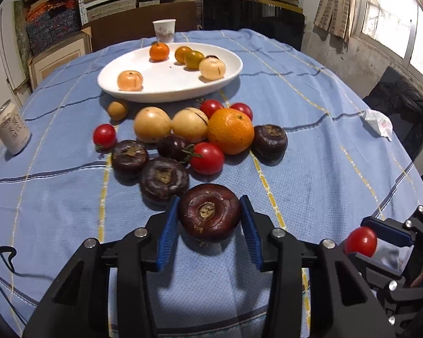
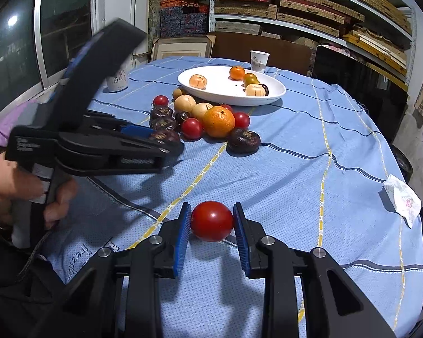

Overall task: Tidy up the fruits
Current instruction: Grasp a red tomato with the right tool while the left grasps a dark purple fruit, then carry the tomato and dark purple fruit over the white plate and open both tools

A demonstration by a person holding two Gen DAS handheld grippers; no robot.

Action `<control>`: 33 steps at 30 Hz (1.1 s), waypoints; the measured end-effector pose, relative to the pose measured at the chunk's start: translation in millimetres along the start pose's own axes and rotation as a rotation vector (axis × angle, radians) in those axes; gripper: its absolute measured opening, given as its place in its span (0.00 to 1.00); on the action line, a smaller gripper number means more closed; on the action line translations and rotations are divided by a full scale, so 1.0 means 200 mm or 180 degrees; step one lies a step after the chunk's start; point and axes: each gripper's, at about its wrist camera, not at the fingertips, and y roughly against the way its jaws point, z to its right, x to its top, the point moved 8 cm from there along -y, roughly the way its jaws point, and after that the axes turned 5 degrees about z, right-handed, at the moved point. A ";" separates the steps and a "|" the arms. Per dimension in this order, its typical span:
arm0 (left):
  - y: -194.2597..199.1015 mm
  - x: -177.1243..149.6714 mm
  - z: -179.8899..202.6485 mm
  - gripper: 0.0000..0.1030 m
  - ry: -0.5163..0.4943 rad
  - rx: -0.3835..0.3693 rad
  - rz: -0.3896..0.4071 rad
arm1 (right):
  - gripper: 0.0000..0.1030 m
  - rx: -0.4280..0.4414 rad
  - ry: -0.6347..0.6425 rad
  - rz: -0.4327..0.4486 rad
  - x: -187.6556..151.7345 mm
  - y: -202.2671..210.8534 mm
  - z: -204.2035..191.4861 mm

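My left gripper [image 1: 210, 219] is shut on a dark purple fruit [image 1: 210, 211] just above the blue cloth. My right gripper [image 2: 212, 221] is shut on a red tomato [image 2: 212, 221], which also shows at the right edge of the left wrist view [image 1: 361, 241]. A pile of loose fruit lies ahead: a large orange [image 1: 230, 131], pale yellow fruits [image 1: 152, 124], red tomatoes [image 1: 206, 158] and dark purple fruits [image 1: 164, 178]. A white oval plate [image 1: 166, 87] behind them holds several small fruits. The left gripper shows in the right wrist view [image 2: 166, 138] beside the pile.
A drinks can [image 1: 11, 129] stands at the table's left edge. A paper cup [image 1: 164, 30] stands behind the plate. A crumpled tissue [image 1: 378, 124] lies at the right edge. Shelves with boxes line the back wall, and dark chairs [image 1: 253, 19] stand behind the table.
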 end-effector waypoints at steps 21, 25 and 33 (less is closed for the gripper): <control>0.63 0.30 -0.45 0.41 0.0332 0.0034 0.0718 | 0.30 -0.0194 -0.0213 0.0517 0.40 0.10 0.20; 0.64 0.43 -0.48 0.41 0.0285 0.0064 0.0773 | 0.30 -0.0168 -0.0098 0.0718 0.59 0.12 0.22; 0.30 0.74 -0.51 0.41 0.0401 0.0030 0.0587 | 0.30 -0.0106 -0.0059 0.0716 0.93 -0.13 0.27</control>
